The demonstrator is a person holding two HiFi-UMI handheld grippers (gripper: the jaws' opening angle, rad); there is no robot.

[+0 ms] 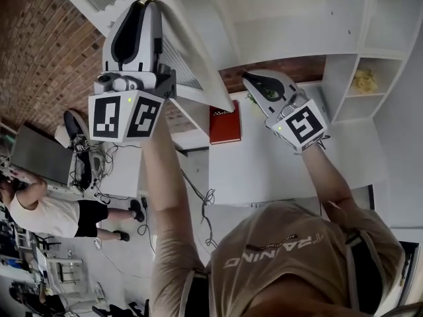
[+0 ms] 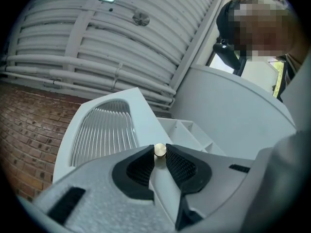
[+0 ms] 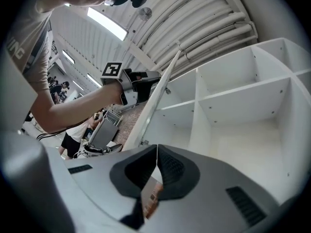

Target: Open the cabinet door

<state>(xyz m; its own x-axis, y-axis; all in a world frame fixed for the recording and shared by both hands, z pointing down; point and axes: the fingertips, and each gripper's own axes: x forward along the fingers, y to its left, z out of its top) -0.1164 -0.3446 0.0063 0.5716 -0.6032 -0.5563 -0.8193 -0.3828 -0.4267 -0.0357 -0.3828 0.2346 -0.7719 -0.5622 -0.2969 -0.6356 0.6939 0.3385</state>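
Observation:
The white cabinet door [image 2: 104, 130], with a ribbed glass pane, stands swung out from the cabinet [image 3: 233, 101]. My left gripper [image 2: 160, 155] is shut on its small brass knob [image 2: 160, 150], pads pressing on both sides. In the head view that gripper [image 1: 148, 5] is raised at the door's [image 1: 188, 65] outer edge and hides the knob. My right gripper [image 1: 253, 81] is held up in front of the open shelves, right of the door. Its jaws [image 3: 156, 152] are shut with nothing between them. The right gripper view shows the door [image 3: 154, 103] edge-on and the left gripper [image 3: 127, 81] at it.
A red book [image 1: 225, 123] stands on the white unit below the door. White shelf compartments [image 1: 360, 58] lie to the right, one with a yellow object [image 1: 363, 80]. A brick wall [image 1: 39, 51] is at left. A seated person [image 1: 46, 210] and desks with cables are lower left.

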